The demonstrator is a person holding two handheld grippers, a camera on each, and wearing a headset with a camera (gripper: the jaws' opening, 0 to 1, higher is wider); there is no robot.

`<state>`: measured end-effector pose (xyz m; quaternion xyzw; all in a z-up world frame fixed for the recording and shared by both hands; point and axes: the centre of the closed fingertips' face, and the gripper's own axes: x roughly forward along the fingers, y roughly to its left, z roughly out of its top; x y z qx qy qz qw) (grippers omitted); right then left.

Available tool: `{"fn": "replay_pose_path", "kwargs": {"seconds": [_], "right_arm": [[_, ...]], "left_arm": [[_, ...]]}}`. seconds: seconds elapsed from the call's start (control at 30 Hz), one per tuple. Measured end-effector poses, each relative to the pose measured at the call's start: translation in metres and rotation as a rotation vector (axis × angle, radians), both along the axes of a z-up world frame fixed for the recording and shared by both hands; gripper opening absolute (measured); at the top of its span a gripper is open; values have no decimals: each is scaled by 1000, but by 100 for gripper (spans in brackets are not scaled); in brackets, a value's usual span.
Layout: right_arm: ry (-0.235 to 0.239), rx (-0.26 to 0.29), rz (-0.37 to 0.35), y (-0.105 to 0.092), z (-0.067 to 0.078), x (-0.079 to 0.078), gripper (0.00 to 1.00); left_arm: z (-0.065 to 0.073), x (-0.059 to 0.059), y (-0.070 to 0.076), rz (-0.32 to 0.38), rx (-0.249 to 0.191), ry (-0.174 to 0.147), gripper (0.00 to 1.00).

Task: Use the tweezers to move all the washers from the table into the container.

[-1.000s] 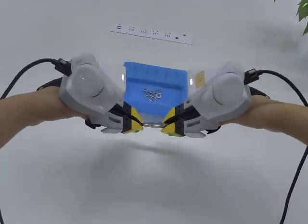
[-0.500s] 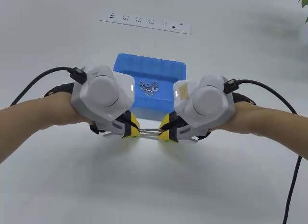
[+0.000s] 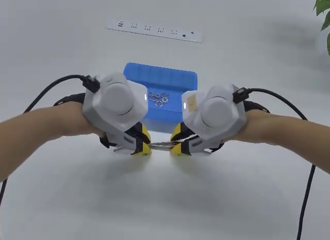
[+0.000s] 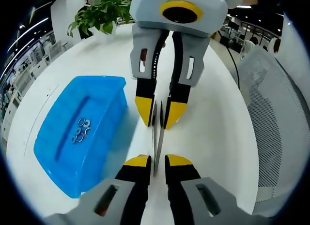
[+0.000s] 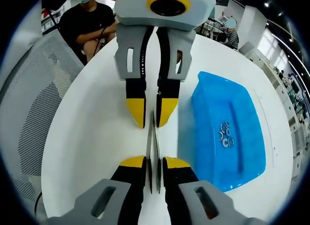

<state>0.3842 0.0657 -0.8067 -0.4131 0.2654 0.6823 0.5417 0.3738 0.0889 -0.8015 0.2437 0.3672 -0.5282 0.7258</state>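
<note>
The tweezers (image 3: 161,145) hang level just above the white table (image 3: 154,204), bridging the two grippers end to end. The left gripper (image 4: 157,163) is clamped on one end and the right gripper (image 5: 154,163) on the other, and each pair of yellow-tipped jaws is drawn in tight against the thin metal blades. Just beyond them sits the blue container (image 3: 172,78), resting flat on the table, with a small cluster of washers (image 3: 159,98) on its floor near the middle. From the head view I see the table running back to a white power strip (image 3: 153,31) well behind the container, a few plant leaves (image 3: 323,10) at the upper right corner, and black cables trailing off both grippers. The gripper views give me what the head view cannot. Each looks straight down the tweezers at the opposite gripper, with the blades passing between the near jaws and on into the far ones. They also show the room, with a grey mesh chair (image 5: 34,89) at the table's edge and a seated person (image 5: 89,24) behind it. The container lies to the side of the jaws, apart from them.
</note>
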Motion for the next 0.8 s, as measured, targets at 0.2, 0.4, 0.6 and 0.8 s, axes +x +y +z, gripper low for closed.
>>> {"fn": "replay_pose_path", "kwargs": {"seconds": [0.2, 0.4, 0.6, 0.8], "right_arm": [[6, 54, -47, -4, 16, 0, 20], [-13, 214, -240, -20, 60, 16, 27], [-113, 426, -381, -41, 109, 27, 42], [-157, 440, -425, -69, 129, 6, 66]], "left_arm": [[6, 0, 13, 13, 35, -46, 26], [43, 3, 26, 196, -130, -120, 36], [97, -6, 48, 330, -288, -241, 64], [131, -33, 76, 391, -306, -333, 91]]}}
